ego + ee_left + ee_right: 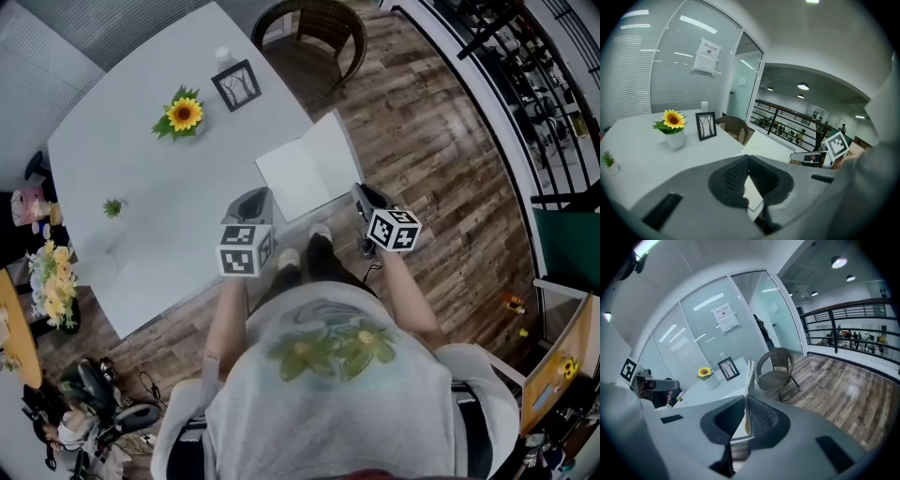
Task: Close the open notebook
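Notebook [298, 176] lies open at near edge of table [169, 225]; right gripper [361, 195] jaws pinch its right leaf, raised edge-on; left gripper [255, 199] jaws slightly apart, empty; judged light, floppy, best held at outer edge.

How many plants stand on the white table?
2: a sunflower beside the picture frame, and a small green plant near the left edge of the table. None seems hidden.

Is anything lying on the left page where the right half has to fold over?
Nothing visible lies on the left page; the left gripper just sits by its near corner. The right gripper grips the right half.
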